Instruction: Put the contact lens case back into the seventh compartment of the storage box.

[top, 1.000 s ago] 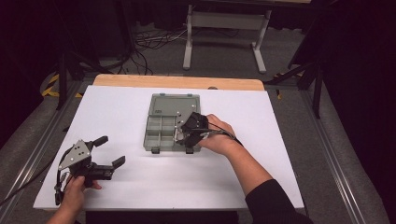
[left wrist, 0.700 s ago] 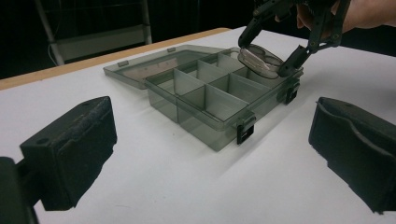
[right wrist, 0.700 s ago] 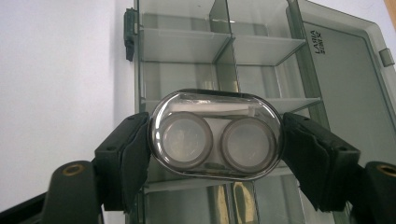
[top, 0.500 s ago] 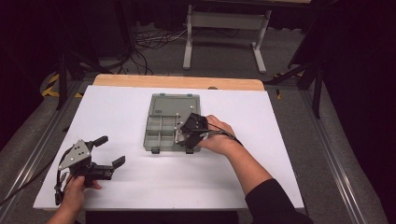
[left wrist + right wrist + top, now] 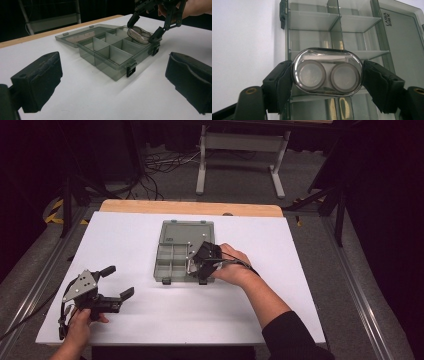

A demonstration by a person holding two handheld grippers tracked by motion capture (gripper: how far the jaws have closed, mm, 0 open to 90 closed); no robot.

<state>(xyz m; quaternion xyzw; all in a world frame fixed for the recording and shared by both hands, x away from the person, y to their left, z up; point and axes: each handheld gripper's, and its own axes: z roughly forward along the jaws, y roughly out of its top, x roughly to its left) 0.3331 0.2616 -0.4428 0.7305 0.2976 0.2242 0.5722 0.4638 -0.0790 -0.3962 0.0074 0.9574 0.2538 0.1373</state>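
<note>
Currently the clear oval case (image 5: 327, 73), with two round wells showing through its shell, is pinched end to end between the pads of the right tongs (image 5: 200, 265). It hangs just above the near right corner of the grey compartment box (image 5: 172, 257), tilted a little in the left gripper view (image 5: 138, 35); whether it touches a divider or the rim I cannot tell.

Box lies open at the middle of the white counter (image 5: 125, 240), lid (image 5: 187, 231) flat on the far side, two black latches (image 5: 131, 70) on the near wall. Every compartment that can be seen holds nothing.

Left tongs (image 5: 117, 282) rest at the near left of the counter, well apart from the box, spread wide with nothing between the pads.

Step in hand, as judged: placing the case into a near right compartment. Next move calls for squaring the case to the compartment walls, lowering until it seats between the dividers, then easing the pads apart. The fit looks close; a skewed entry could hang the case up on a divider.
</note>
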